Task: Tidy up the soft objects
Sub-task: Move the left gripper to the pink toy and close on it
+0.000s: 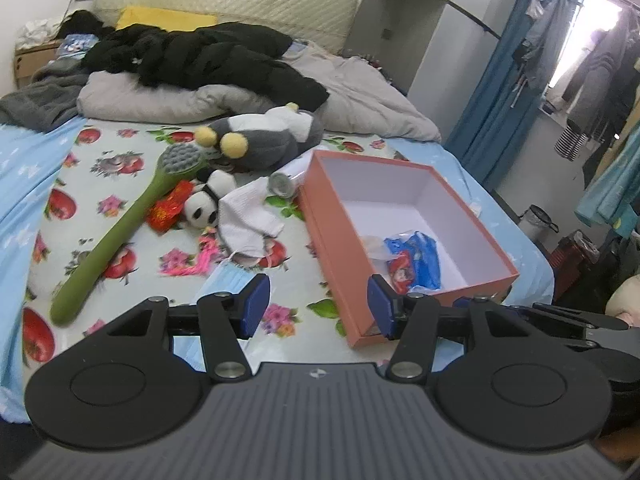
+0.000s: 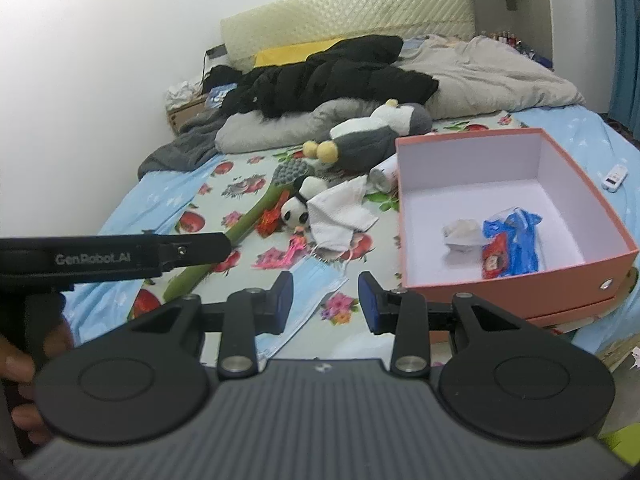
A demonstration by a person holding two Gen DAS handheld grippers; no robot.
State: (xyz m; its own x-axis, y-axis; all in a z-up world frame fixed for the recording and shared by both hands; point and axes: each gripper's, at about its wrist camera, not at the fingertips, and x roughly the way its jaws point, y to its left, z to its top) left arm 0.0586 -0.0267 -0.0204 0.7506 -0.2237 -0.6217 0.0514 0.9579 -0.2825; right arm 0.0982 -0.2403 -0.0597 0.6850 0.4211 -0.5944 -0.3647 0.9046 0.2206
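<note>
I see both grippers above the bed's near edge; left gripper (image 1: 318, 306) fingers apart, nothing between; right gripper (image 2: 325, 303) fingers narrower, also empty; face mask (image 2: 310, 286) flat just below them; panda toy (image 1: 206, 204) mid-bed beside white cloth (image 1: 248, 216); orange box (image 1: 404, 236) right, blue packet (image 1: 418, 262) inside.

An orange box (image 2: 520, 284) with a white inside, a green brush (image 1: 120, 232), a black-and-white panda toy (image 1: 202, 208), and a flower-and-fruit-printed sheet (image 1: 132, 160).
</note>
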